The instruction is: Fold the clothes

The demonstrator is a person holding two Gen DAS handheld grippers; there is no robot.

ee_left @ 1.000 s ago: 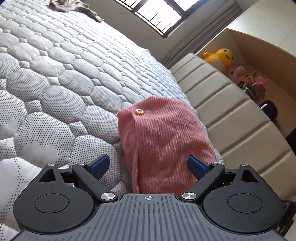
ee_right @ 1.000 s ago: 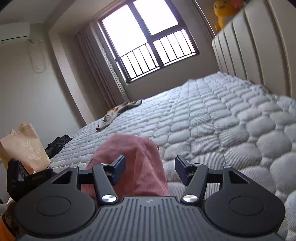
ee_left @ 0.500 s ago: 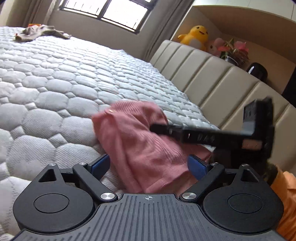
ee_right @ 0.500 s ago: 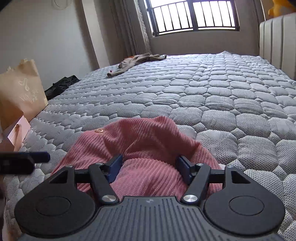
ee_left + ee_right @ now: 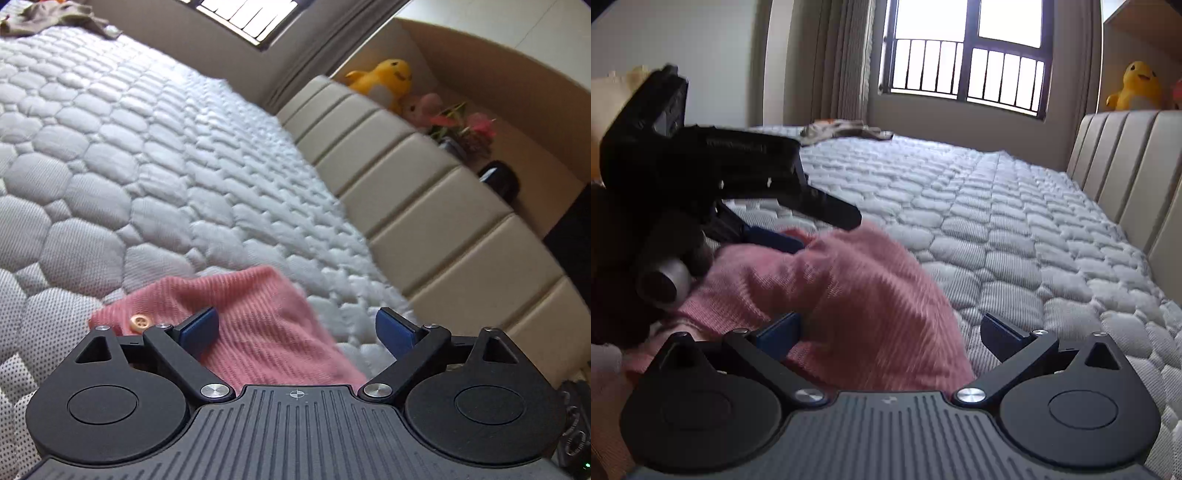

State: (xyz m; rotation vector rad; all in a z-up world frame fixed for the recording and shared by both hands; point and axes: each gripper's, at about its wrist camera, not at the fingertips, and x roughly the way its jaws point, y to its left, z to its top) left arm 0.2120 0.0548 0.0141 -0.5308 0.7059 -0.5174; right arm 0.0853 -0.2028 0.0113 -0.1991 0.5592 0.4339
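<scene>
The pink ribbed garment (image 5: 857,295) lies bunched on the quilted grey mattress (image 5: 147,192) near the padded headboard (image 5: 424,206), one pale button (image 5: 139,322) showing. The left gripper (image 5: 297,329) hangs over it, fingers wide apart and pinching nothing. The right gripper (image 5: 890,330) is spreading its fingers, cloth between them but unpressed. No readable writing anywhere. A yellow plush duck (image 5: 1136,86) sits behind the headboard.

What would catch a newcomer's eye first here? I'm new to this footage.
The pink ribbed garment bunched on the grey quilted mattress stands out, lying between the opening jaws of the right gripper. The left gripper reaches in from the left over the garment. A yellow duck plush sits behind the beige headboard.
</scene>
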